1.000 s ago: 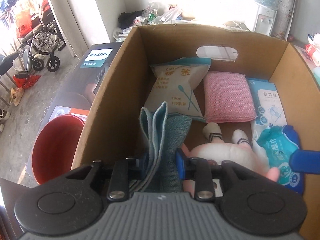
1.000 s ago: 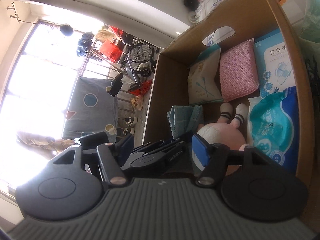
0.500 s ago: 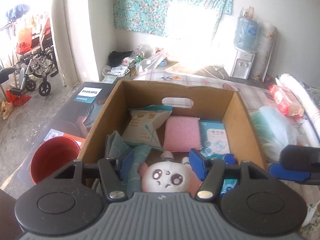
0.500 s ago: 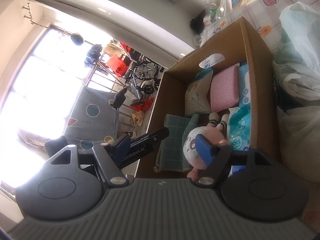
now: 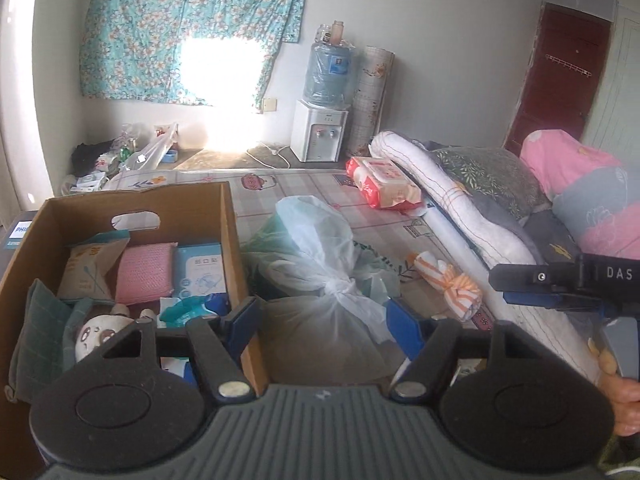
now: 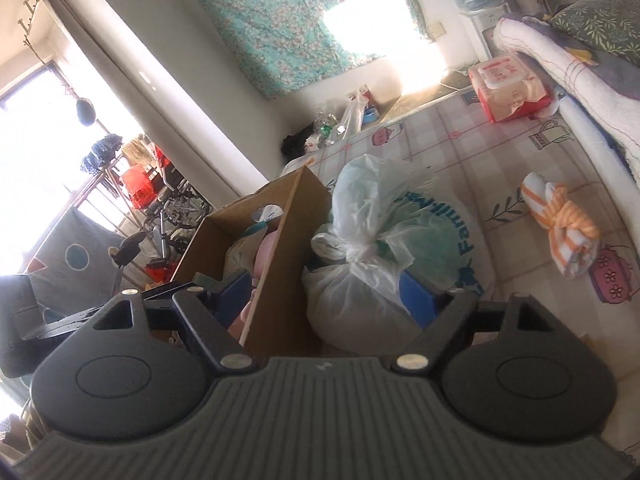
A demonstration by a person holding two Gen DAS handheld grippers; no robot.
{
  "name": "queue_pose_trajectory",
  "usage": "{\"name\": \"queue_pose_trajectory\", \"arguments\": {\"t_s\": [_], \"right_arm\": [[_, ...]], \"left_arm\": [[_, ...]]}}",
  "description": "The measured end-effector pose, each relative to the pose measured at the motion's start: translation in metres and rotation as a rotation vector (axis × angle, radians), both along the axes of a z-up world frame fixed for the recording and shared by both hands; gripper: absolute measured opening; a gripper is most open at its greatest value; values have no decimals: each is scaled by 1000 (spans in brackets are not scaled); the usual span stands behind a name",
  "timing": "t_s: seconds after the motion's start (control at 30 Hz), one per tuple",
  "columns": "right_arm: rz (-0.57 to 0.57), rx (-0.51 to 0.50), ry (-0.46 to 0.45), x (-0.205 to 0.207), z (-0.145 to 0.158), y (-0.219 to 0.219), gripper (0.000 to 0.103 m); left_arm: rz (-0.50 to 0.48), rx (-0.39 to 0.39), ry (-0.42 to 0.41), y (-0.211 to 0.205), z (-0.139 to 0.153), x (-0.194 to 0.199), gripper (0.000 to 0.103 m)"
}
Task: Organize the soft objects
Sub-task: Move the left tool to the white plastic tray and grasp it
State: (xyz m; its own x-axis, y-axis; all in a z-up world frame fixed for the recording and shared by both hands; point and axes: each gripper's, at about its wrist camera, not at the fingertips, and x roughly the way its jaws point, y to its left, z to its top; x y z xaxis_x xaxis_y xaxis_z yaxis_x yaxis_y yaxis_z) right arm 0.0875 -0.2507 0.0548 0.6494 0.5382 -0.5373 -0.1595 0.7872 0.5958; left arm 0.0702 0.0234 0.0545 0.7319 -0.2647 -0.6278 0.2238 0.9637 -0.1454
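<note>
A cardboard box stands on the bed at the left. It holds a teal cloth, a white plush toy, a pink sponge pad, a cotton-swab bag and blue packets. A knotted white plastic bag lies right of the box. An orange striped cloth bundle lies further right. My left gripper is open and empty, above the box's right wall and the bag. My right gripper is open and empty, over the bag; it also shows in the left wrist view.
A red wipes pack lies on the patterned bed sheet. Rolled bedding and pillows line the right side. A water dispenser stands by the far wall. A wheelchair is by the window.
My left gripper let go of the teal cloth in the box, opened, and both grippers rose and swung right toward the plastic bag.
</note>
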Motion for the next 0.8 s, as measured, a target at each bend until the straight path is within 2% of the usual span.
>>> {"name": "queue_pose_trajectory", "arguments": {"t_s": [0.1, 0.23, 0.33, 0.43, 0.5, 0.6, 0.8], "right_arm": [[-69, -15, 28, -6, -14, -31, 81], [-73, -17, 61, -12, -36, -46, 81], [-42, -5, 101, -12, -53, -44, 80], [-8, 22, 134, -8, -66, -40, 71], [12, 28, 150, -3, -75, -37, 63], [45, 33, 180, 7, -89, -30, 54], [90, 24, 212, 17, -109, -18, 46]], "left_arm": [[-55, -17, 39, -26, -16, 3, 71], [-117, -5, 91, -58, -44, -2, 68], [-159, 19, 120, -78, -65, -10, 55], [-184, 30, 143, -90, -83, -14, 42], [-187, 57, 156, -99, -95, -15, 29], [-178, 84, 180, -108, -111, -14, 19], [-201, 84, 204, -119, -129, -12, 17]]}}
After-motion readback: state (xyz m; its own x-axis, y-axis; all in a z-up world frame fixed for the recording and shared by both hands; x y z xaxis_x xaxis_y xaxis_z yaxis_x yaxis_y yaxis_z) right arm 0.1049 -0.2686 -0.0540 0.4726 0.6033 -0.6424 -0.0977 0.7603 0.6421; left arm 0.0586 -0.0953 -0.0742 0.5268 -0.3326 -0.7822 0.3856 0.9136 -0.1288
